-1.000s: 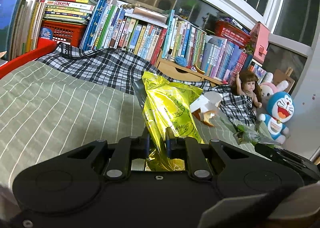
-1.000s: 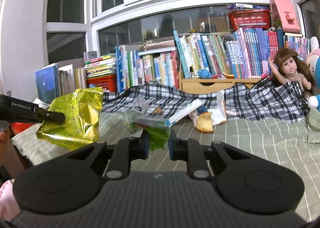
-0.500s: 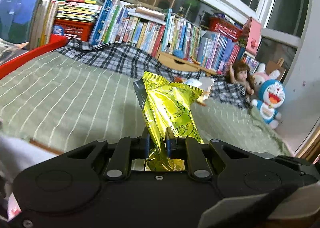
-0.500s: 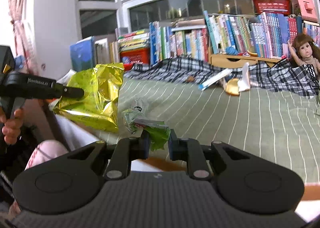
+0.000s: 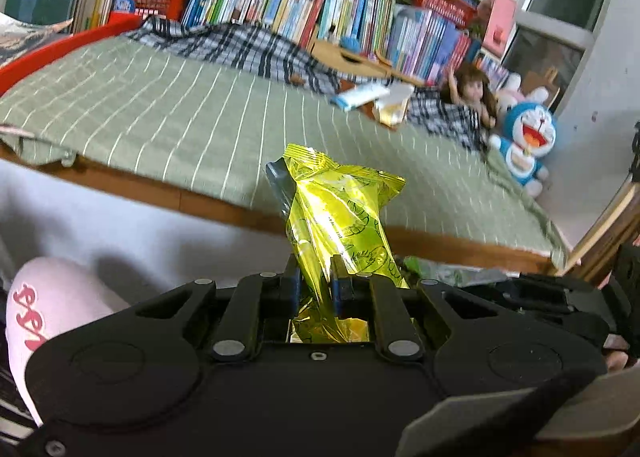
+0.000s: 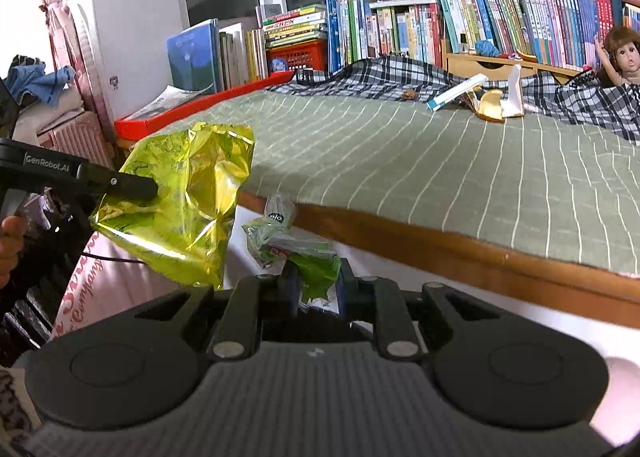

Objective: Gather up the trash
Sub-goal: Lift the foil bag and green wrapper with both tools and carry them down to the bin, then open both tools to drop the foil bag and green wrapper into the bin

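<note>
My left gripper is shut on a crinkled yellow foil snack bag, which sticks up in front of the bed's wooden edge. The right wrist view shows the same yellow bag hanging from the left gripper's fingers at the left. My right gripper is shut on a crumpled green and clear plastic wrapper, held off the bed's side. More litter lies far across the bed: a torn white and orange carton and a blue and white box.
A checked blanket lies along the back of the bed under a long row of books. A doll and a blue plush toy sit at the far right. A hand holds the left gripper's handle.
Both grippers have pulled back off the bed and lower, still holding the yellow bag and the green wrapper. The bed's wooden edge now shows in front of them.
</note>
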